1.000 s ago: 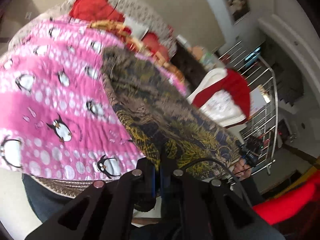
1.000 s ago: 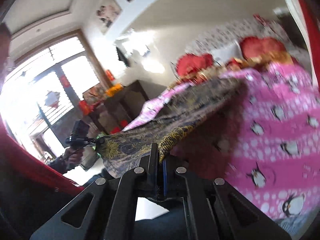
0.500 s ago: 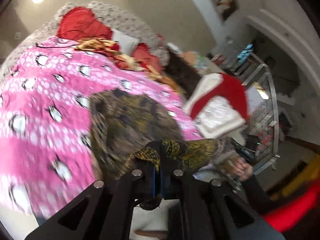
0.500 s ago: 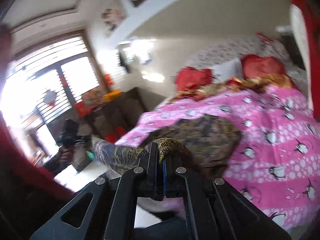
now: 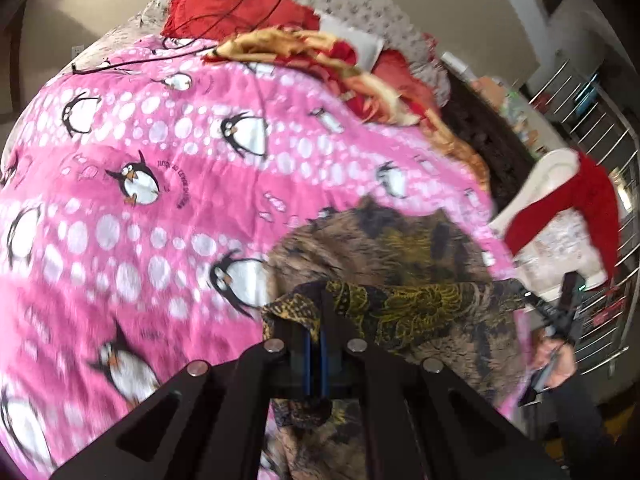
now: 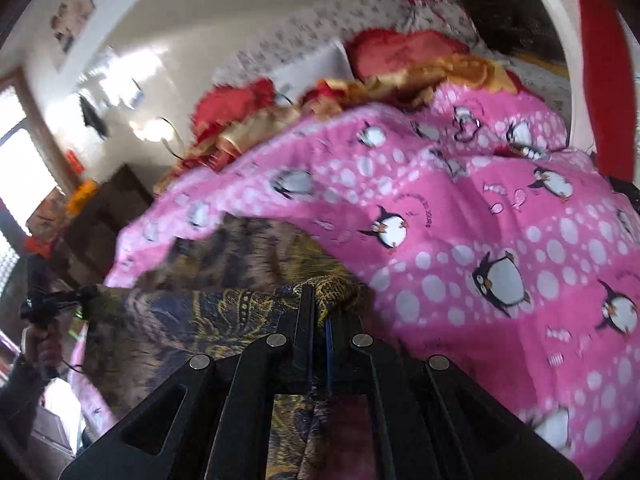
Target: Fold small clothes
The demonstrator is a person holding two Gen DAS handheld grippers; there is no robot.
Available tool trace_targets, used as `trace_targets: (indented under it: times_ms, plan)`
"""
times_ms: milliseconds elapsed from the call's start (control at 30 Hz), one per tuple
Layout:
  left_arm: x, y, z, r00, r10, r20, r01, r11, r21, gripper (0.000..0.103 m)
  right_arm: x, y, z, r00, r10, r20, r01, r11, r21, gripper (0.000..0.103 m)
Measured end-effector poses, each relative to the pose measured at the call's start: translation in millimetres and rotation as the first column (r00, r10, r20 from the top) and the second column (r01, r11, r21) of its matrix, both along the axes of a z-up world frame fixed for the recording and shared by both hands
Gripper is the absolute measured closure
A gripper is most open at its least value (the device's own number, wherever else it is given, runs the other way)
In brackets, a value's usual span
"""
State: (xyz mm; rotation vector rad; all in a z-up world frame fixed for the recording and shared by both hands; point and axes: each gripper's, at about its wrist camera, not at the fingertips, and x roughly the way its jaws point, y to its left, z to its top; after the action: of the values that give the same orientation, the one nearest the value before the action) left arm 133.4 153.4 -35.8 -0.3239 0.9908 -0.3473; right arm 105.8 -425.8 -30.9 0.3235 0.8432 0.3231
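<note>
On the pink penguin blanket (image 5: 168, 208) that covers the bed, the dark gold-patterned garment (image 5: 384, 248) lies spread near the foot edge, and its near hem is lifted off the blanket by both tools. The left gripper (image 5: 316, 320) has its jaws closed tight on one corner of that hem, the cloth bunching over the tips; the right gripper (image 6: 316, 308) is likewise clamped on the other corner, with a fold of gold print (image 6: 336, 290) spilling beside its tip. The hem runs taut between the two, and from the left view the person's other hand (image 5: 554, 360) on its handle shows at the far end of that stretch. The step looks like carrying the near edge over the body of the garment to make the first fold. To do it well, both corners should travel together and level, keeping the edge straight, then be laid squarely onto the far edge before either grip lets go; a lagging corner would likely skew the crease.
</note>
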Motion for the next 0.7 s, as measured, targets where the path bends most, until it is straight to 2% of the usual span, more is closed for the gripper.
trace_targets:
  times_ms: [233, 333, 400, 433, 467, 500, 533, 600, 667, 700]
  plan:
    - [28, -9, -41, 0.994, -0.023, -0.109, 0.03, 0.998, 0.062, 0.098, 30, 7, -31, 0.989, -0.013, -0.148, 0.012, 1.0, -0.009, 0.099]
    - [26, -2, -40, 0.993, -0.019, -0.112, 0.022, 0.999, 0.024, 0.097, 33, -1, -35, 0.979, -0.014, -0.205, 0.03, 0.997, 0.074, 0.095]
    - [18, 7, -32, 0.994, -0.005, -0.105, 0.006, 1.0, 0.012, 0.087, 29, -13, -30, 0.975, -0.01, -0.221, 0.051, 0.982, 0.18, 0.09]
    - [11, 13, -26, 0.996, 0.01, -0.093, -0.008, 1.0, 0.024, 0.081, 25, -18, -25, 0.976, -0.011, -0.216, 0.059, 0.974, 0.218, 0.088]
    - [5, 18, -20, 0.996, 0.034, -0.078, -0.03, 0.998, 0.053, 0.062, 19, -24, -18, 0.979, -0.013, -0.201, 0.064, 0.966, 0.251, 0.085]
    - [-1, 22, -13, 0.997, 0.053, -0.059, -0.048, 0.996, 0.08, 0.051, 11, -29, -10, 0.983, -0.02, -0.18, 0.068, 0.961, 0.268, 0.084]
    - [-12, 25, -4, 0.997, 0.077, -0.029, -0.074, 0.991, 0.115, 0.051, 3, -32, -2, 0.986, -0.032, -0.162, 0.074, 0.962, 0.264, 0.084]
    - [-36, 23, 13, 0.996, 0.093, 0.014, -0.094, 0.988, 0.122, 0.052, -18, -32, 15, 0.992, -0.059, -0.111, 0.082, 0.972, 0.219, 0.084]
    - [-69, 2, 30, 0.996, 0.041, 0.083, -0.05, 0.993, 0.109, 0.054, -43, -13, 37, 0.998, -0.04, -0.049, 0.047, 0.99, 0.133, 0.084]
    - [-85, -14, 35, 0.994, 0.001, 0.107, -0.013, 0.994, 0.108, 0.062, -53, 2, 45, 1.0, -0.006, -0.018, 0.008, 0.996, 0.093, 0.084]
